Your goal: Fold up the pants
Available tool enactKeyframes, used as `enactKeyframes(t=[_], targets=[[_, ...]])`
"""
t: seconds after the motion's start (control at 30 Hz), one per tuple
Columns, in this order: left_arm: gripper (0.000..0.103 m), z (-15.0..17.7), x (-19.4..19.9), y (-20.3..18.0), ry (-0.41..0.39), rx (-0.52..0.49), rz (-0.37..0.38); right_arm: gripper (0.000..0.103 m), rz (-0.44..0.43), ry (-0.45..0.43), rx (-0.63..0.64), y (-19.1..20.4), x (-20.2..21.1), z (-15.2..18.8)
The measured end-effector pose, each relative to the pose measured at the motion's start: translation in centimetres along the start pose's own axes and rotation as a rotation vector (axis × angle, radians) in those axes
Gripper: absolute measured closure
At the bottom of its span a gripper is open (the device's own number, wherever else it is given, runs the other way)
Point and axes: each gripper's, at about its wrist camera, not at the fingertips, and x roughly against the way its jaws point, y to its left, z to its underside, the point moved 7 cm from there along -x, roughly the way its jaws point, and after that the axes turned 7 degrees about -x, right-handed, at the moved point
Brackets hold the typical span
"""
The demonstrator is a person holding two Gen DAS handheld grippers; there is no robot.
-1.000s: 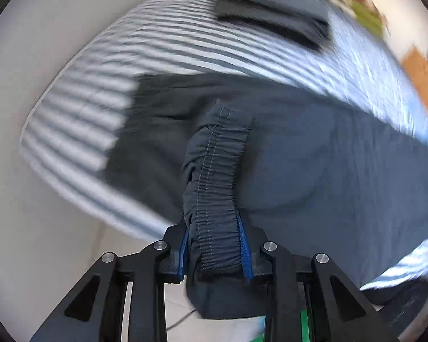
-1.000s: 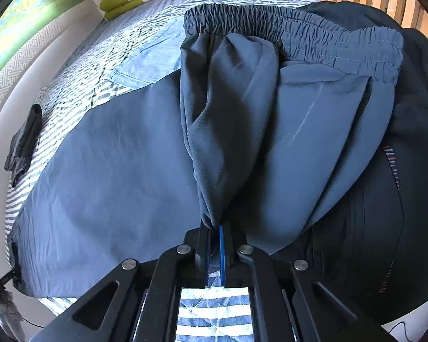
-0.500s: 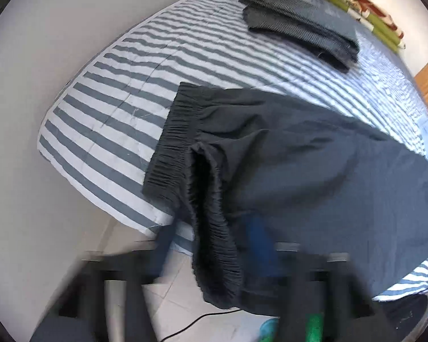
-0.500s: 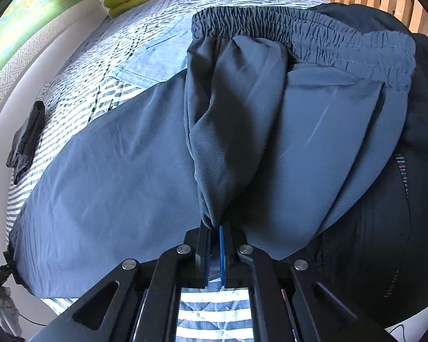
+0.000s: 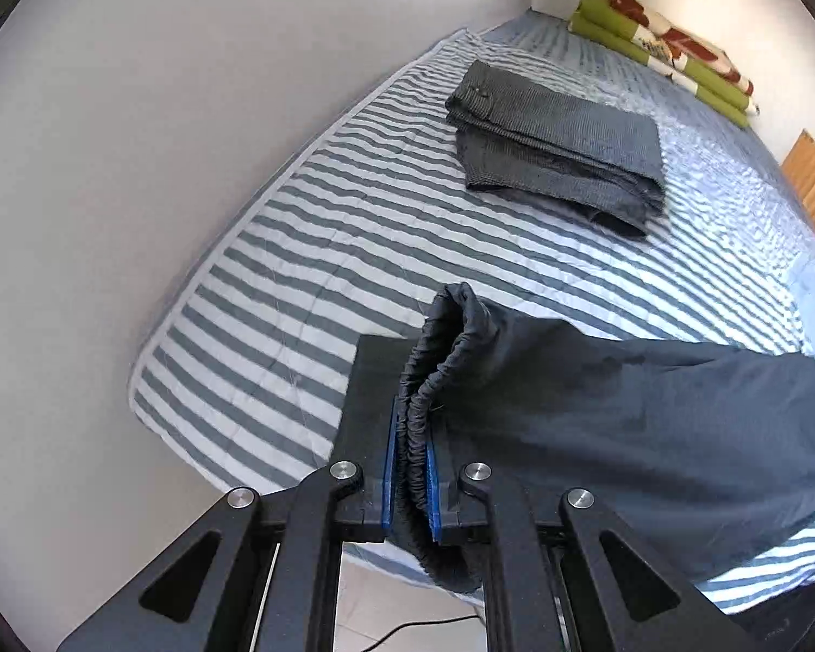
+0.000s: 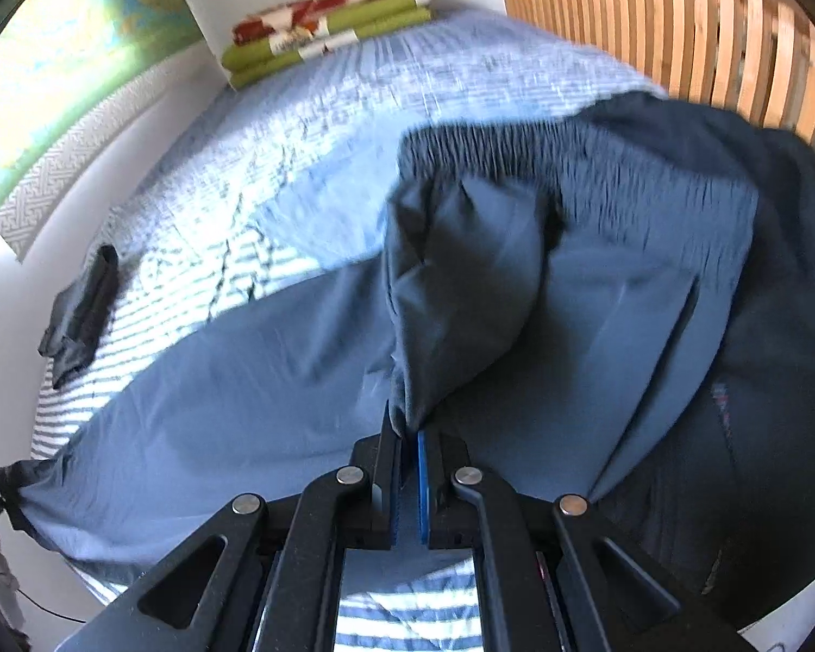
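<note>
The left tool (image 5: 412, 467) is closing on the pants' (image 5: 652, 424) bunched elastic cuff; the right tool (image 6: 407, 481), clamped, pinches their fabric, blurred, above the bed (image 5: 320, 250).

- One pair of dark blue-grey pants (image 5: 652, 424), elastic-waisted, spread across the near bed (image 5: 320, 250).
- One folded grey garment (image 5: 559, 141), farther off.
- One folded green floral blanket (image 6: 326, 38), far end.
- Two grippers: left gripper (image 5: 412, 467), right gripper (image 6: 407, 467).

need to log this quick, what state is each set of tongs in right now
left tongs: closing on the gathered elastic cuff of the dark grey pants.
right tongs: shut on a fold of the pants fabric.
</note>
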Motion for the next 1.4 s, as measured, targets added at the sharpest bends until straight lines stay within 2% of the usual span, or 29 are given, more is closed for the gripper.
enactKeyframes(t=[0.07, 0.17, 0.23, 0.3, 0.33, 0.4, 0.53, 0.63, 0.73, 0.87, 0.97, 1.07, 1.17, 1.23, 1.3, 1.37, 1.4], targets=[[0.094, 0.5, -1.8, 0.7, 0.058, 0.028, 0.029, 0.099, 0.006, 0.018, 0.016, 0.2, -0.7, 0.8], [0.093, 2.4, -5.8, 2.6, 0.211, 0.086, 0.029, 0.099, 0.029, 0.118, 0.023, 0.7, -3.6, 3.2], [0.091, 3.0, -6.7, 3.3, 0.236, 0.127, 0.052, 0.099, 0.022, 0.148, 0.003, 0.4, -4.4, 4.0], [0.086, 2.8, -6.8, 3.4, 0.24, 0.125, 0.057, 0.099, 0.027, 0.149, 0.0, 0.1, -4.5, 3.8], [0.073, 2.4, -6.5, 3.6, 0.234, 0.112, 0.027, 0.099, 0.027, 0.146, -0.003, 0.1, -4.4, 3.6], [0.054, 1.5, -5.8, 4.1, 0.203, 0.096, -0.025, 0.099, 0.026, 0.126, -0.009, -0.1, -4.0, 2.7], [0.054, -0.5, -3.7, 5.3, 0.122, 0.125, -0.046, 0.099, 0.017, 0.071, -0.043, -0.5, -3.3, 1.1], [0.054, -0.8, -2.5, 5.1, 0.097, 0.114, -0.078, 0.095, 0.015, 0.133, -0.004, 0.1, -4.3, 1.7], [0.054, -0.8, -1.5, 3.1, 0.064, 0.09, -0.033, 0.091, 0.031, 0.221, 0.049, 0.3, -5.3, 3.7], [0.054, -0.7, -0.5, -4.8, 0.039, -0.05, 0.058, 0.086, 0.009, 0.238, 0.021, -0.5, -4.3, 4.0], [0.054, -0.9, -0.3, -12.4, 0.031, -0.165, 0.161, 0.083, -0.01, 0.177, -0.006, -2.0, -1.4, 2.4], [0.054, -0.2, -0.4, -20.5, 0.042, -0.306, 0.256, 0.077, -0.027, 0.101, -0.034, -3.0, 1.4, -0.4], [0.054, 1.4, -0.5, -28.2, 0.067, -0.431, 0.353, 0.067, -0.005, 0.016, -0.055, -2.8, 2.4, -5.8], [0.054, 3.0, -0.9, -31.8, 0.093, -0.508, 0.376, 0.062, -0.005, 0.017, -0.029, -2.1, 1.8, -8.5], [0.054, 4.6, -2.0, -34.7, 0.115, -0.578, 0.364, 0.061, -0.021, 0.042, -0.012, -0.3, -0.1, -10.9], [0.054, 5.7, -2.9, -36.2, 0.147, -0.603, 0.349, 0.061, -0.013, 0.061, 0.024, 0.9, -1.7, -13.3], [0.054, 6.0, -2.9, -36.6, 0.159, -0.599, 0.351, 0.061, 0.022, 0.057, 0.044, 1.2, -2.4, -14.4]])
